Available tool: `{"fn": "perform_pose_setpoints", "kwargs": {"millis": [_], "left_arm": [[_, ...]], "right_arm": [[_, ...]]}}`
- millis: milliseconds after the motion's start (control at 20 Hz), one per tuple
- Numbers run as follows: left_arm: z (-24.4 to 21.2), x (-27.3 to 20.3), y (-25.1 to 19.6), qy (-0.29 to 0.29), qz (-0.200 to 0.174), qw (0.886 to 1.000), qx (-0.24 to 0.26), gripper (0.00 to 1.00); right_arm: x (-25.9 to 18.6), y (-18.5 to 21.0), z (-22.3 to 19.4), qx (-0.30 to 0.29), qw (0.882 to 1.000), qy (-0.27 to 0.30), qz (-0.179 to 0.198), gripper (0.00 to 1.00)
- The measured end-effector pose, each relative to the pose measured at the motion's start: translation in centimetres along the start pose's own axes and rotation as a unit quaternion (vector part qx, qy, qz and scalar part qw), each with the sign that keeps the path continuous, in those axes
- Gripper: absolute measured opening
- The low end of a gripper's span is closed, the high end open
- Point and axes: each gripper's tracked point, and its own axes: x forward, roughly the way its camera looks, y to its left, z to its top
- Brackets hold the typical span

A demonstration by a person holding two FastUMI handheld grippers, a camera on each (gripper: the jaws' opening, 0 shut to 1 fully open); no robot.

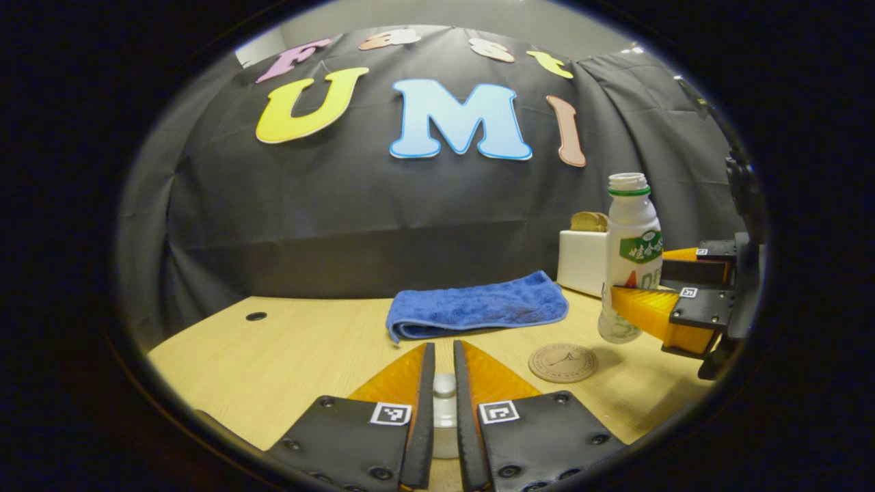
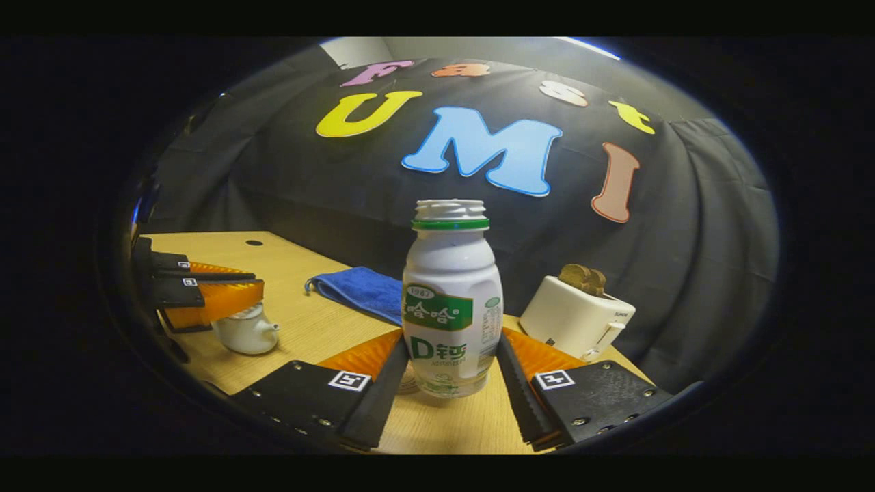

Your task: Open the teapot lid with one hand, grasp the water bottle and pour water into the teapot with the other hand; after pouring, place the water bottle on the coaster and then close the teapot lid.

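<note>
Left gripper view, nearest item: left tool (image 1: pixel 444 400), fingers drawn close together on either side of the small white knob of the teapot lid (image 1: pixel 444 387); whether both press on the knob cannot be told. Lid sits on the pot, whose white body shows just below between the fingers. Next, on the pale wood worktop (image 1: pixel 287 355): round brown coaster (image 1: pixel 563 362), lying flat, bare, to the right of the tool. Just beyond it: water bottle (image 1: pixel 630 256), white, green label, cap off, upright, raised slightly off the worktop and above the far right side of the coaster, held across its lower half by the right tool (image 1: pixel 639 311). Farther back: folded blue towel (image 1: pixel 478 307), centre; white toaster (image 1: pixel 581 263) with a slice of bread in its slot, behind the bottle.

Right gripper view, nearest item: right tool (image 2: pixel 451 369), both fingers clamped on the lower body of the water bottle (image 2: pixel 451 301), one on each side. Left of it, farther off: teapot (image 2: pixel 246 331), white, spout facing right, standing on the worktop (image 2: pixel 301 328), with the left tool (image 2: pixel 225 297) over its top. Beyond: blue towel (image 2: pixel 359 290); toaster (image 2: pixel 577 314) at right, near the black cloth wall.
</note>
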Motion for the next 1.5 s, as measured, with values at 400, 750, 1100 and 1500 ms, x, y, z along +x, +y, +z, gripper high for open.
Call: {"fn": "perform_pose_setpoints", "kwargs": {"millis": [400,750,1100,1500], "left_arm": [[1.7,-1.0,1.7,-0.029,0.023,0.999,-0.01,0.22],[2.2,-1.4,2.9,-0.039,0.038,0.998,-0.029,0.22],[2.3,-1.7,3.9,-0.04,0.052,0.997,-0.033,0.28],[2.4,-1.9,5.2,-0.042,0.066,0.996,-0.049,0.27]], "right_arm": [[0.1,0.9,0.0,0.05,0.998,0.0,0.03,0.72],[1.1,1.2,-0.8,0.156,0.985,0.017,0.072,0.73],[3.1,3.4,-0.6,0.189,0.975,0.034,0.112,0.72],[5.0,4.4,-1.7,0.173,0.976,0.069,0.115,0.72]]}}
